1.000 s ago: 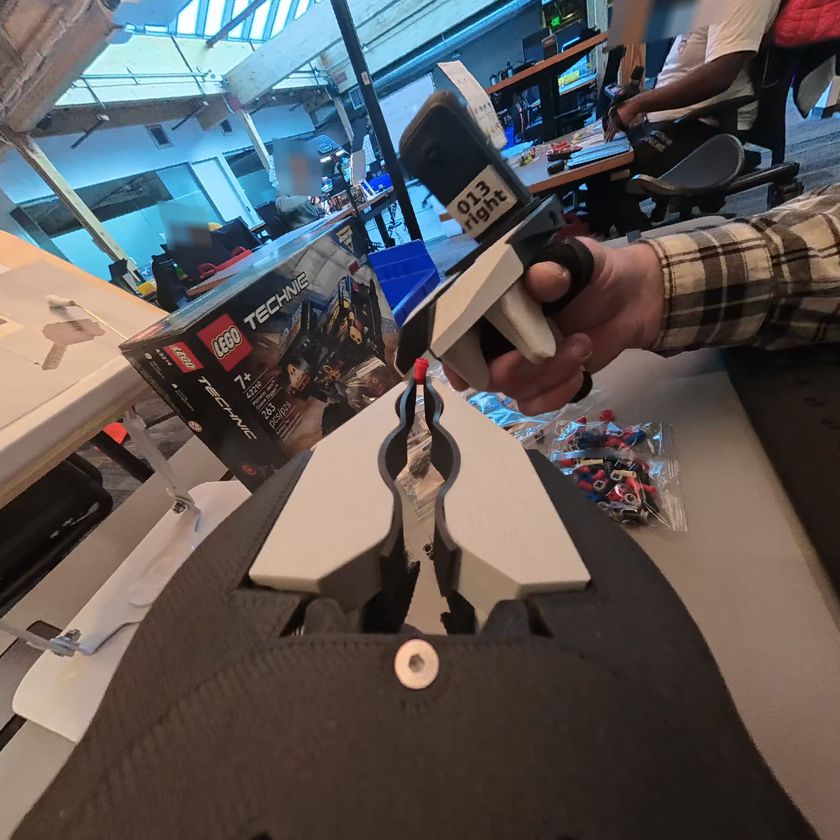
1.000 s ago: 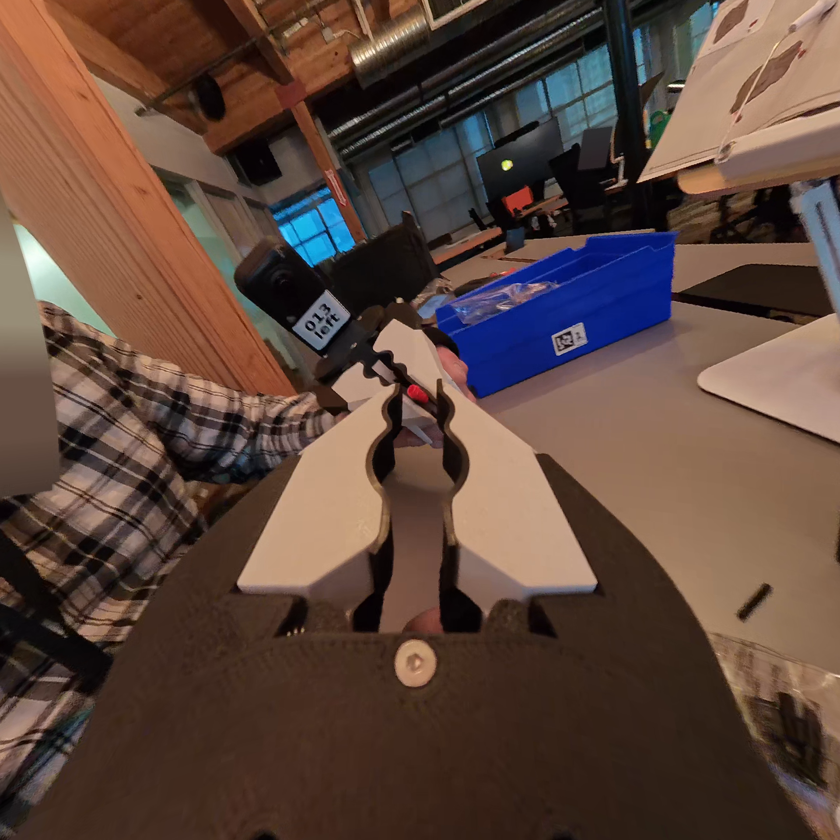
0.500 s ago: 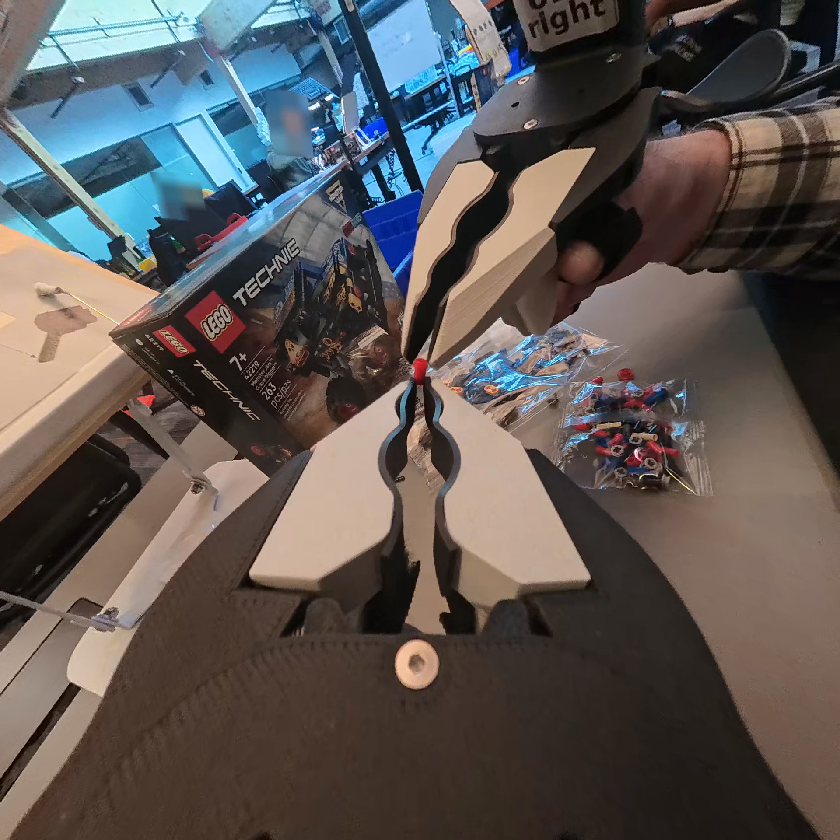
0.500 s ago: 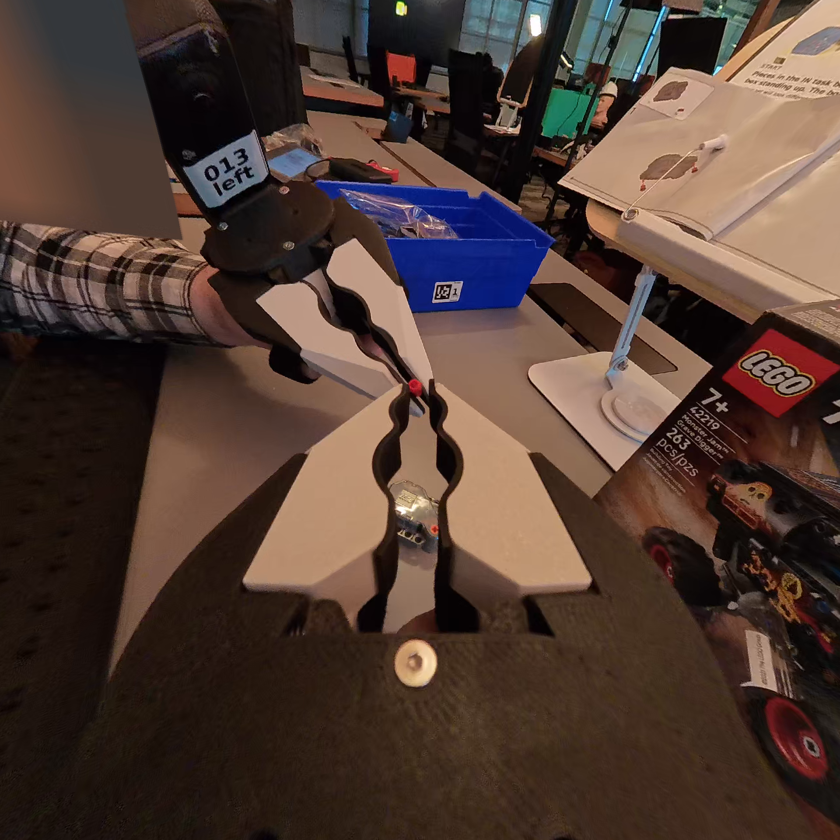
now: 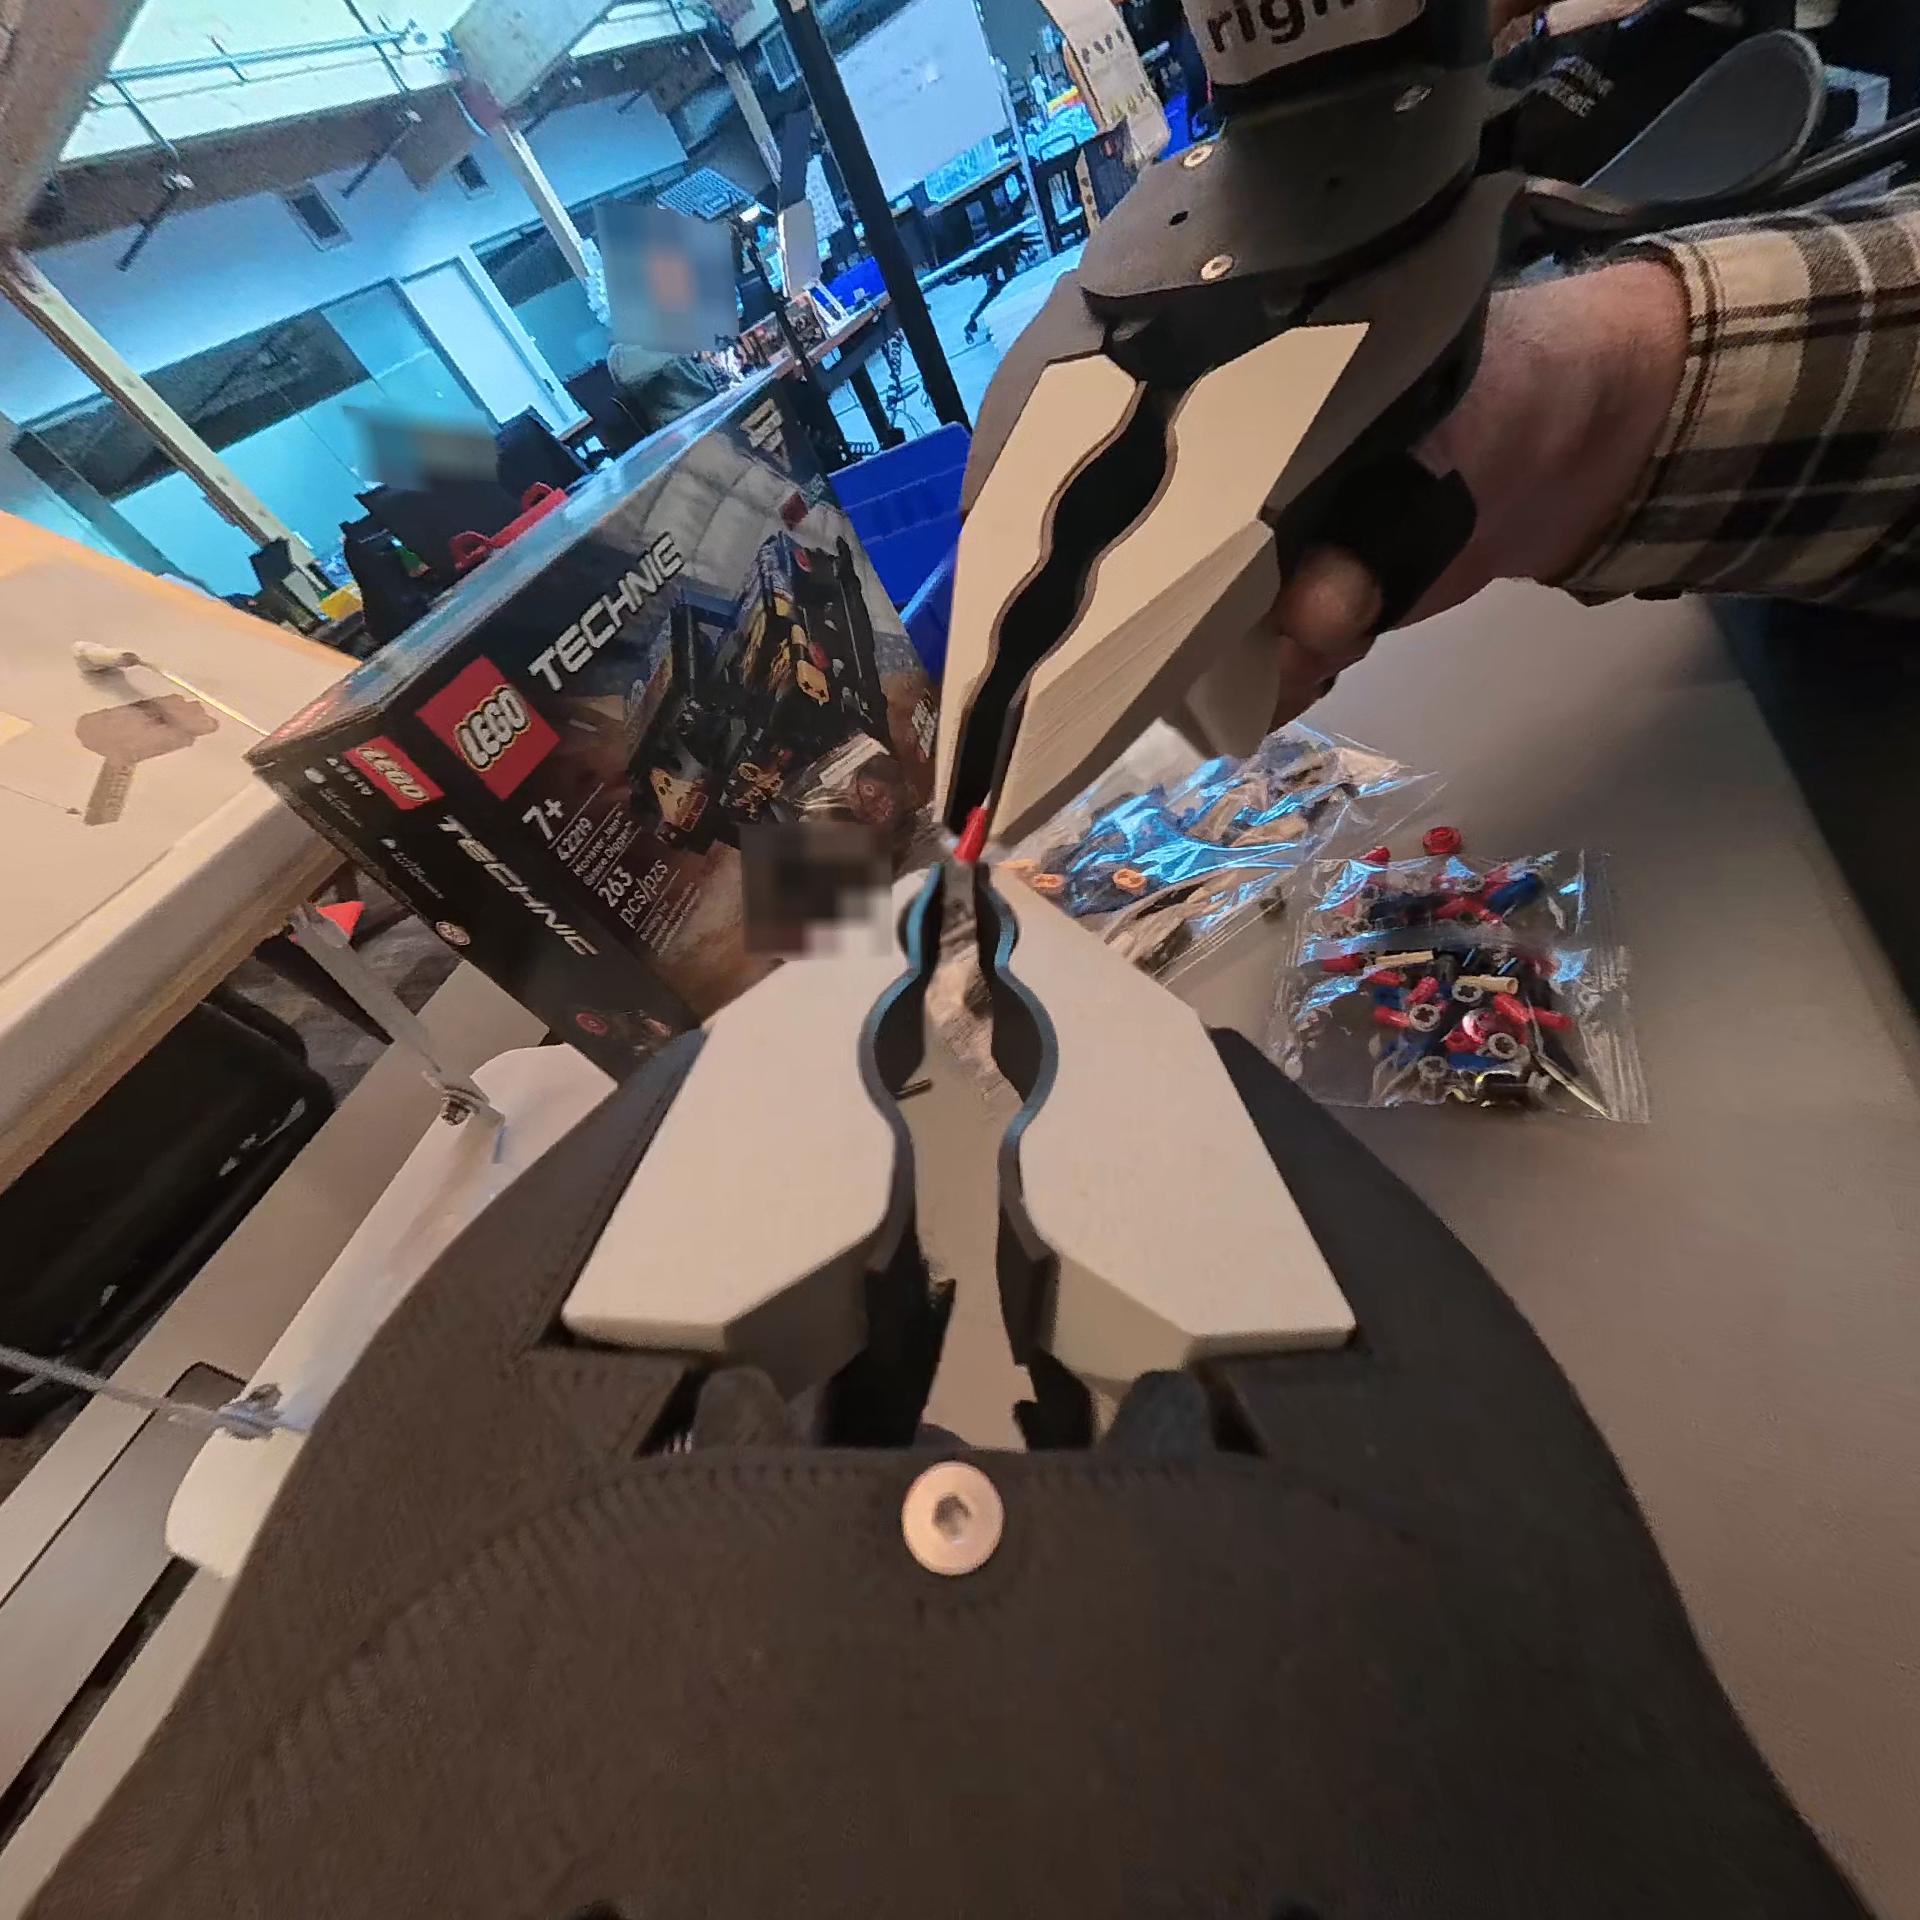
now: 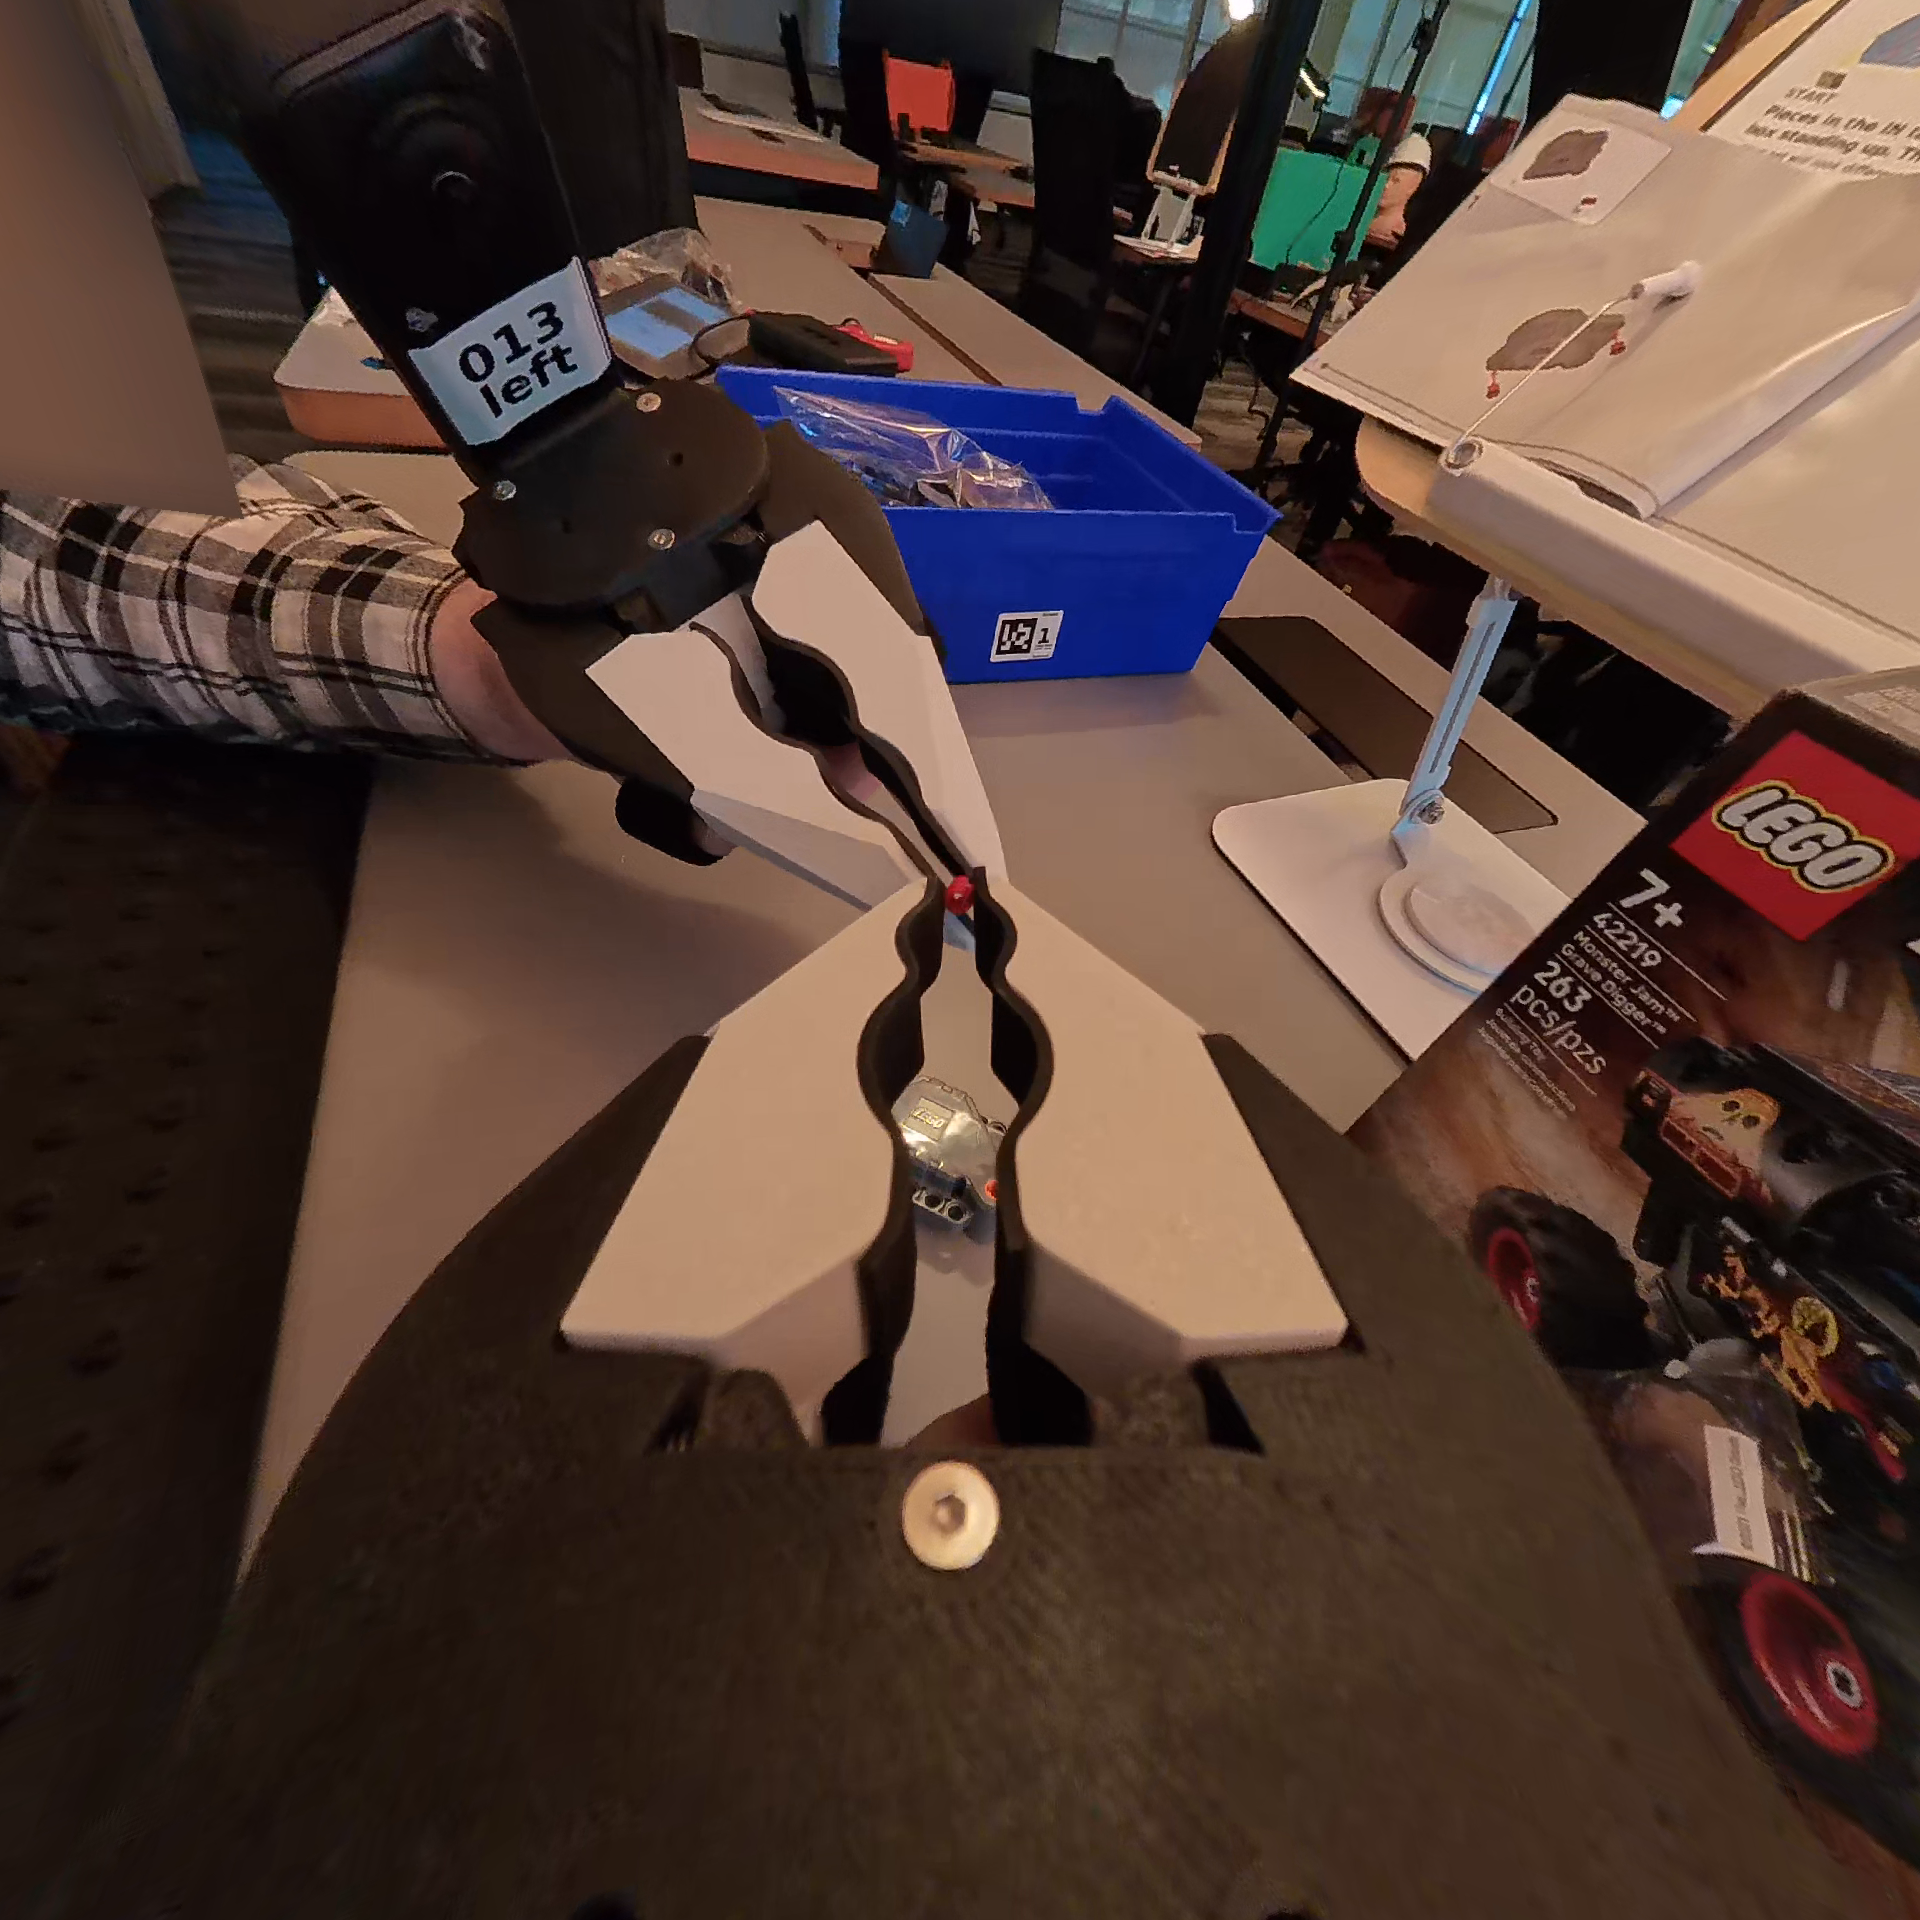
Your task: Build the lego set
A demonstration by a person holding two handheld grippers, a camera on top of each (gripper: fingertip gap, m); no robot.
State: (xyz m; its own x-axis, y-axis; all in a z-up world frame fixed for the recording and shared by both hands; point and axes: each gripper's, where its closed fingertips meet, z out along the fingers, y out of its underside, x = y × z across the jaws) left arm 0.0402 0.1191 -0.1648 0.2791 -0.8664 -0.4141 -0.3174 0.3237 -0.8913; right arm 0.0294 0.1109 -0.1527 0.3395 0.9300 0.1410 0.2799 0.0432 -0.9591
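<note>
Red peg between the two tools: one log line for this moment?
left gripper shut on red peg | right gripper tip meeting peg | table

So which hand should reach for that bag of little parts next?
Probably the right: the right gripper comes from the side where the bag lies, while the left gripper is shut on the red piece.

Tiny red peg (image 5: 970, 834) sat pinched at meeting gripper tips, above table. Lego box (image 5: 613, 769) stood tilted on one edge, behind it. Two clear bags of parts, one mostly blue (image 5: 1195, 842), one red-blue (image 5: 1455, 987), lay flat beside the box.
</note>
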